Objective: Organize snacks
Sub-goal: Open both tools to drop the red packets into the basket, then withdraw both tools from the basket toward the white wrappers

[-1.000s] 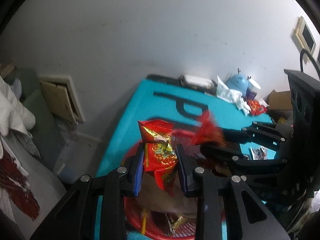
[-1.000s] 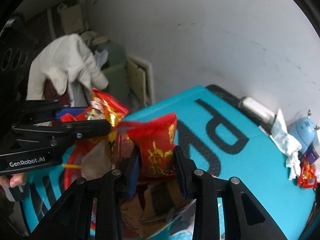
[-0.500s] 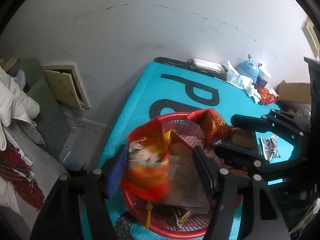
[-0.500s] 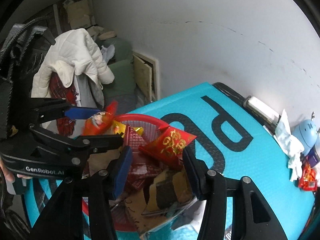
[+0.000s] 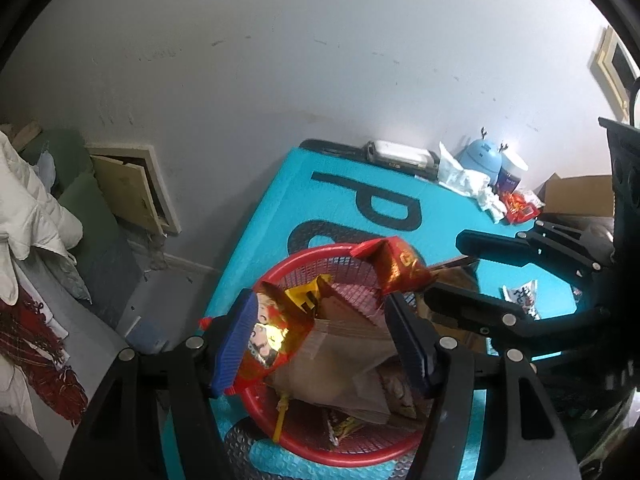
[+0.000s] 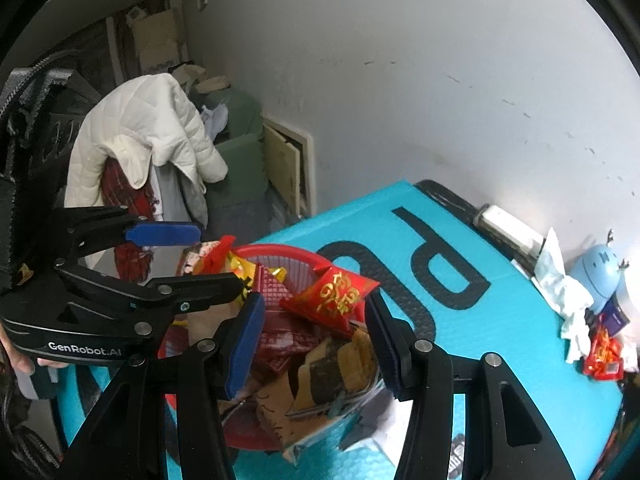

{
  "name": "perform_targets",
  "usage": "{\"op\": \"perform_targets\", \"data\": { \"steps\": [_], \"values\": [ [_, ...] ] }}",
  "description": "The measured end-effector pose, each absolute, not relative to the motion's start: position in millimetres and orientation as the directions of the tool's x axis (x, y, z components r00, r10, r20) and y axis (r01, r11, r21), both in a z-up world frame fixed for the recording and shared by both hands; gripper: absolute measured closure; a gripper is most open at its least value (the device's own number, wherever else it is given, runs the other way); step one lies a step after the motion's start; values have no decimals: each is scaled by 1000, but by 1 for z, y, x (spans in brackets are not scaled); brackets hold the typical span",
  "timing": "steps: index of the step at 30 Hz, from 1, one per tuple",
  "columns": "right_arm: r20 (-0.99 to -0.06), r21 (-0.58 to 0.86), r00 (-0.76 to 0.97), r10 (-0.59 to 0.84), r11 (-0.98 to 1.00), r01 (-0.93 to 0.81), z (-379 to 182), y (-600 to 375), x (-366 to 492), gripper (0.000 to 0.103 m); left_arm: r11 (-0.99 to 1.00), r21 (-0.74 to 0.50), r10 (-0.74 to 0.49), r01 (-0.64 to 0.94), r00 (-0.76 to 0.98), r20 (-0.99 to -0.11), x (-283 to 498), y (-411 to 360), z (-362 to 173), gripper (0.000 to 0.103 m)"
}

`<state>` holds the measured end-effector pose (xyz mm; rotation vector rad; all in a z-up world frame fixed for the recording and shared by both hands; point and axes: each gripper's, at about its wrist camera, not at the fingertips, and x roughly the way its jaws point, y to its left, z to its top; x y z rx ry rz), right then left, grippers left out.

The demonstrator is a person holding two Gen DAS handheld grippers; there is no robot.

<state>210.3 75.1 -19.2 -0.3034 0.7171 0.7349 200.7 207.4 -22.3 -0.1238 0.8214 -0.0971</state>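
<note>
- Now spread apart over the red basket (image 5: 340, 454): left claw (image 5: 320, 344) open, its red-and-gold packet (image 5: 272, 332) let go, leaning on the blue left pad and the basket's near-left rim in the lower centre of the left wrist view.
- Likewise open in the right wrist view: right claw (image 6: 316, 340), pads clear of the red packet with gold lettering (image 6: 330, 298), dropped onto the pile at frame centre.
- Both packets gripped a second ago, now released; two more snacks judged delivered.
- Heaped in the basket: brown and dark wrappers (image 6: 332, 364), a yellow stick (image 5: 282, 420).
- Farther, right edge: small red packets (image 6: 602, 354) on the teal bench (image 6: 500, 320), probably next.
</note>
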Motion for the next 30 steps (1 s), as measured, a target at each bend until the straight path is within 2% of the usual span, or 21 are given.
{"op": "perform_targets", "data": {
  "steps": [11,30],
  "values": [
    [-644,-5,560,521,729,-685,8,53,183,51,994,-105,-98,38,744,-661,173,191,18,38],
    [-508,-76,730,457,821,-566,84,-28,106,50,982,-113,-190,153,835,-516,114,116,90,38]
  ]
}}
